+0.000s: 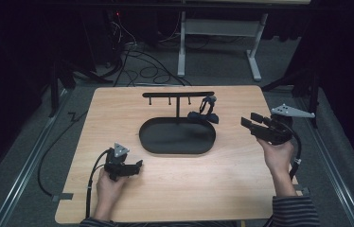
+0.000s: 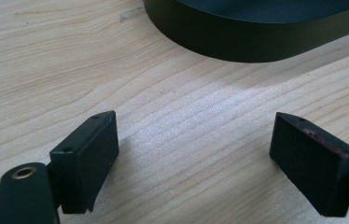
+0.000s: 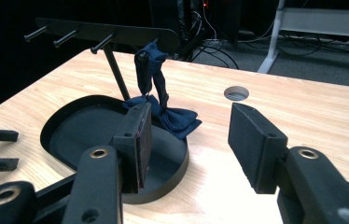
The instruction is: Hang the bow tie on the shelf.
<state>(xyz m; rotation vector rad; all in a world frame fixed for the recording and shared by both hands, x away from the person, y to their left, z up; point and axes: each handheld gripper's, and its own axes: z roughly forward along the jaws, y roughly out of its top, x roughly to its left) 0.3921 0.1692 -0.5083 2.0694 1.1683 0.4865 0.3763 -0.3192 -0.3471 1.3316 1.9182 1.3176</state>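
Looking down from above, a wooden bench (image 1: 175,175) carries a black oval tray (image 1: 177,137) with a T-shaped rack (image 1: 178,95) rising behind it. A dark blue bow tie (image 1: 204,115) hangs from the rack's right end, down onto the tray's rim. The left tongs (image 1: 137,166) rest low near the front left; the right tongs (image 1: 247,120) hover right of the tray.

Along the left tongs (image 2: 193,158), the jaws stand wide apart, empty, over bare wood near the tray (image 2: 256,42).

Along the right tongs (image 3: 189,140), the jaws gape, holding nothing, facing the bow tie (image 3: 170,114) draped over the tray's edge.
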